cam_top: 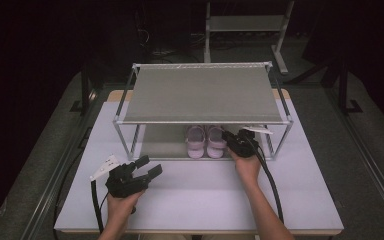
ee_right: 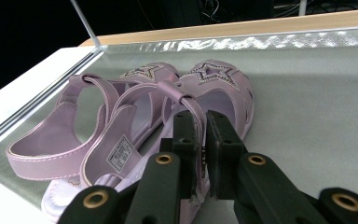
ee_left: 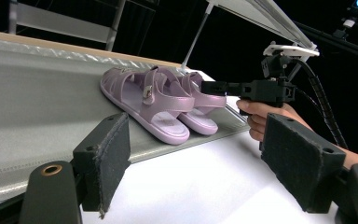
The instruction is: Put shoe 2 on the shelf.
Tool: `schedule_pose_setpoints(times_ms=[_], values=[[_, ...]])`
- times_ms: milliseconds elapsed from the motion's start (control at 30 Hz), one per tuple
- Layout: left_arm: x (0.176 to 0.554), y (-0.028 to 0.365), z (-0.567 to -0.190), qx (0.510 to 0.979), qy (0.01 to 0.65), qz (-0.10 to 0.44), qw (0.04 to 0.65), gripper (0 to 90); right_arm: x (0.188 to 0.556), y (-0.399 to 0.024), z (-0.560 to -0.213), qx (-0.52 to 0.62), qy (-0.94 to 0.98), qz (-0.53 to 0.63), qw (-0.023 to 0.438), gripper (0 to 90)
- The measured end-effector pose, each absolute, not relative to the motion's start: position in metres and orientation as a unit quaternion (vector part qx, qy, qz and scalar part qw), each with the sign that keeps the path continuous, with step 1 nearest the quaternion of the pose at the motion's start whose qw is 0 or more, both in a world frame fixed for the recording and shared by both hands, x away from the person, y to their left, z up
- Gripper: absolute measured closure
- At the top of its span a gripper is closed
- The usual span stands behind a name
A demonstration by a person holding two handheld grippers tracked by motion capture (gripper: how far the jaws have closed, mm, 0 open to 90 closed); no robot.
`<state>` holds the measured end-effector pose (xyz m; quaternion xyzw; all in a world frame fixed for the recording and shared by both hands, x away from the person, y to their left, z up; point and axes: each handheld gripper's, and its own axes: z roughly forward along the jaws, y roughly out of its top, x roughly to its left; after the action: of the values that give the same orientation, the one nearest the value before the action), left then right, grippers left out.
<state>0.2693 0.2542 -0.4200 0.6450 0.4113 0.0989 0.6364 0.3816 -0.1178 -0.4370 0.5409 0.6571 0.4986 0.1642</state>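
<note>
Two lilac sandals stand side by side on the lower shelf (cam_top: 162, 142) of a metal shoe rack. My right gripper (ee_right: 200, 123) is shut on the heel strap of the right sandal (ee_right: 223, 84), which rests on the shelf. The left sandal (ee_right: 74, 126) lies close beside it. In the high view the right gripper (cam_top: 228, 136) reaches under the top shelf (cam_top: 202, 95) to the right sandal (cam_top: 215, 142). My left gripper (cam_top: 149, 166) hovers open over the white table at front left, with nothing between its fingers. In the left gripper view this gripper (ee_left: 203, 158) faces the pair (ee_left: 154, 100).
The rack's top shelf overhangs the sandals, with thin metal posts (cam_top: 125, 140) at its front corners. The white table top (cam_top: 205, 195) stretches in front of the rack. A cable (cam_top: 272, 185) trails from the right gripper along the forearm. Dark floor and another frame (cam_top: 245, 22) lie behind.
</note>
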Motion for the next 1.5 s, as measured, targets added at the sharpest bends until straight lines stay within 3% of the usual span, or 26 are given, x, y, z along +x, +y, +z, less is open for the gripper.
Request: schedule_pose_setpoints(times_ms=[367, 600, 800, 1500], values=[[0.27, 0.251, -0.42, 0.647, 0.411, 0.096, 0.635, 23.5, 0.382, -0.113, -0.44, 0.532, 0.659, 0.506, 0.165, 81.2], [0.269, 0.25, -0.42, 0.652, 0.405, 0.098, 0.634, 23.5, 0.381, -0.114, -0.441, 0.541, 0.646, 0.518, 0.144, 75.6], [0.266, 0.25, -0.42, 0.655, 0.401, 0.097, 0.633, 23.6, 0.374, -0.121, -0.442, 0.541, 0.637, 0.532, 0.136, 70.5], [0.264, 0.246, -0.419, 0.66, 0.396, 0.102, 0.631, 23.5, 0.358, -0.145, -0.428, 0.542, 0.62, 0.557, 0.105, 66.1]])
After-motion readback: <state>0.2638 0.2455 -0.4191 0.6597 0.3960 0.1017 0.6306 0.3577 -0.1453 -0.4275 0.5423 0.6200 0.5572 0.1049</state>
